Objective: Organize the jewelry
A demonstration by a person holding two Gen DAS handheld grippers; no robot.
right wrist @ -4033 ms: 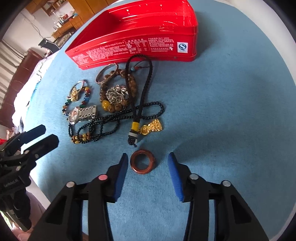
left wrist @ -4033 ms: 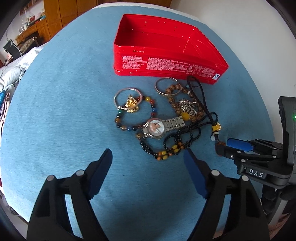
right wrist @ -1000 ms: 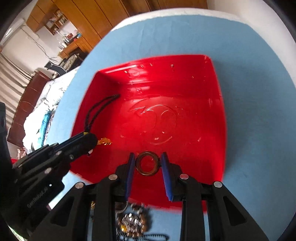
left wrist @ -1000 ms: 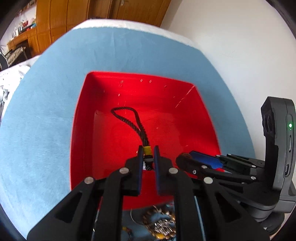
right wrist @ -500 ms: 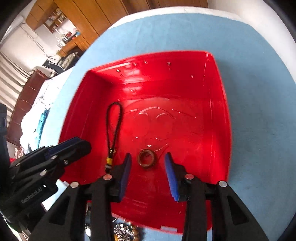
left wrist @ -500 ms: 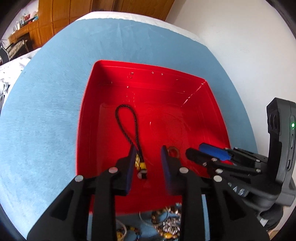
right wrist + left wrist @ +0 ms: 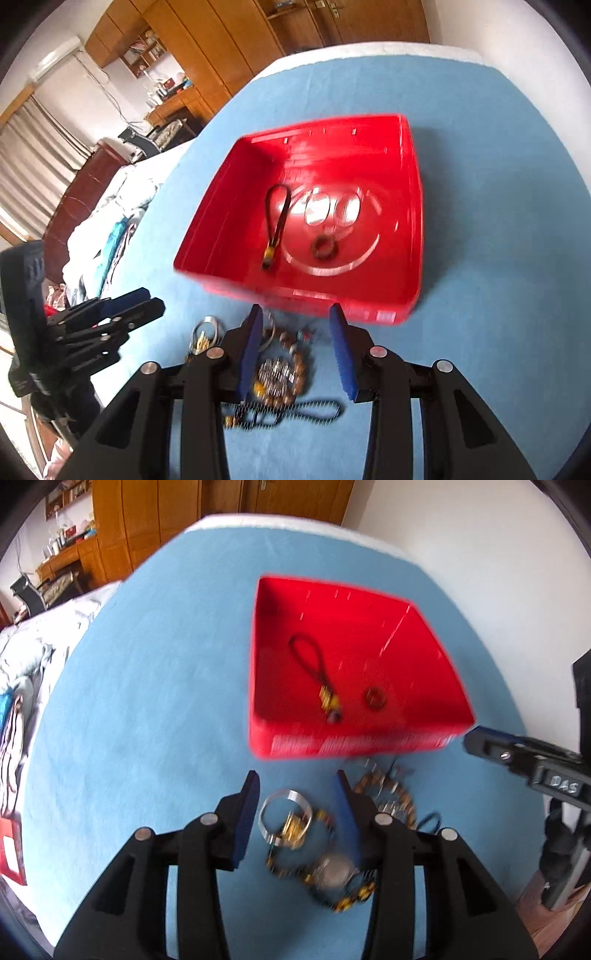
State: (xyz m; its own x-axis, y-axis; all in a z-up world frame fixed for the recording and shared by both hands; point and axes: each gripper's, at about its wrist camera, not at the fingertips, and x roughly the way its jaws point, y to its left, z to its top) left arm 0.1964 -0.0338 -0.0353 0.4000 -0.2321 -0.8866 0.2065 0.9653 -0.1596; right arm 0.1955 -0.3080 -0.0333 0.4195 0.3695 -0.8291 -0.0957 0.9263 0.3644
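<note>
The red tin (image 7: pixel 351 744) (image 7: pixel 415 206) stands open on the blue cloth. Inside it lie a black cord charm (image 7: pixel 314 675) (image 7: pixel 277 225) and a brown ring (image 7: pixel 375 698) (image 7: pixel 324 248). My left gripper (image 7: pixel 295 779) hangs over the loose pile in front of the tin, its jaws opening with nothing gripped; a silver bangle (image 7: pixel 284 812) and a watch (image 7: pixel 334 873) lie below it. My right gripper (image 7: pixel 295 312) is open and holds nothing, above a wooden bead bracelet (image 7: pixel 279 376) and a black bead necklace (image 7: pixel 310 408). Each gripper shows at the edge of the other's view, the right gripper (image 7: pixel 480 744) and the left gripper (image 7: pixel 144 302).
The blue cloth (image 7: pixel 147 701) covers a round-edged table. A white wall (image 7: pixel 480 554) is close on the right. A bed with heaped clothes (image 7: pixel 110 221) and wooden cabinets (image 7: pixel 221 55) lie beyond the left and far edges.
Both grippers let go inside the tin, leaving the cord charm and the ring there. Both then drew back out of the tin to above the jewelry pile.
</note>
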